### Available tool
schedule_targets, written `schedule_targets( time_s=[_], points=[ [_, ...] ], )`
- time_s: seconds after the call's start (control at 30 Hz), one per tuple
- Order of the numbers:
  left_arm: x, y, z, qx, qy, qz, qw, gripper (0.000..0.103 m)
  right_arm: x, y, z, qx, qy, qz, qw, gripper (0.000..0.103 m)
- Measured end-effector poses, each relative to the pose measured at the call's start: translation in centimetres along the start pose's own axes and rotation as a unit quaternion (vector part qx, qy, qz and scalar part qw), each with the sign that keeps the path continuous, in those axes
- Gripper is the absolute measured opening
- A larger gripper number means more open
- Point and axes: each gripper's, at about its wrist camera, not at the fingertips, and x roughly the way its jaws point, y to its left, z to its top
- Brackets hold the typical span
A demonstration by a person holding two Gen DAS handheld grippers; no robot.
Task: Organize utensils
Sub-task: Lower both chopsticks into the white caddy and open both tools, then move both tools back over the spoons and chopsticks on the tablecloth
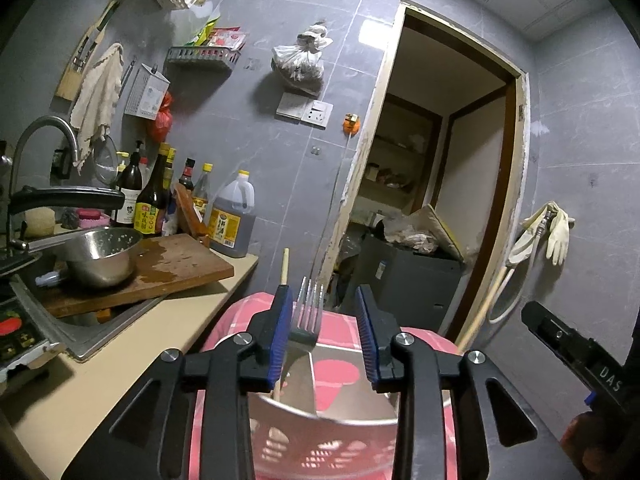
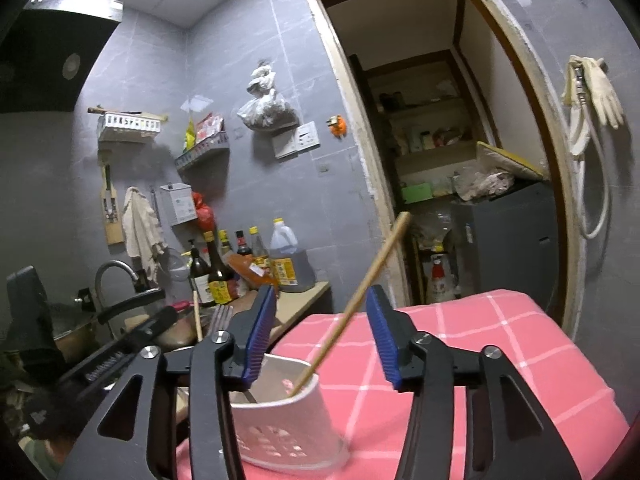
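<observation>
A white perforated utensil holder stands on a pink checked cloth. A metal fork stands in it, tines up, between the blue pads of my left gripper. Those jaws stand apart; the fork is close to the left pad and clear of the right one. A wooden chopstick rises behind the left finger. In the right wrist view my right gripper is open, and another chopstick leans across the gap, touching neither pad, with its lower end in the holder.
To the left is a beige counter with a sink, a wet cutting board, a steel bowl and several sauce bottles. An open doorway to a storage room lies ahead. Gloves hang on the right wall.
</observation>
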Motion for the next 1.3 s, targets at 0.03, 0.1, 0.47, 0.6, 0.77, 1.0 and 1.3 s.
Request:
schedule_targets(
  time_s=[0.03,0.1,0.47,0.6,0.77,1.0,1.3],
  points=[
    [-0.4,-0.3,0.1,0.003,0.001,0.0,1.0,0.032,-0.5,-0.3,0.1,0.0,0.0,-0.003,1.0,0.051],
    [-1.3,-1.0,0.1,0.009,0.003,-0.001,1.0,0.041,-1.6,-0.8,0.2,-0.003,-0.004,-0.011,1.0,0.056],
    [-4.1,-5.7,-1.1,0.038,0.038,-0.032,0.998,0.092,-8.0,-4.1,1.2,-0.032,-0.002,-0.051,0.998,0.091],
    [-4.5,-7.7,-1.9,0.045,0.052,-0.051,0.9963,0.1,-10.0,-5.4,1.2,-0.046,0.004,-0.066,0.997,0.103],
    [-4.6,-11.1,-3.7,0.07,0.075,-0.073,0.992,0.101,-11.9,-7.2,1.0,-0.067,0.019,-0.094,0.993,0.103],
    [-3.0,-15.1,-6.9,0.1,0.123,-0.083,0.9838,0.101,-12.1,-10.0,-0.3,-0.081,0.071,-0.133,0.985,0.103],
    [2.5,-16.9,-10.4,0.108,0.233,-0.085,0.9626,0.1,-8.7,-14.3,-3.5,-0.055,0.202,-0.141,0.968,0.086]
  ],
)
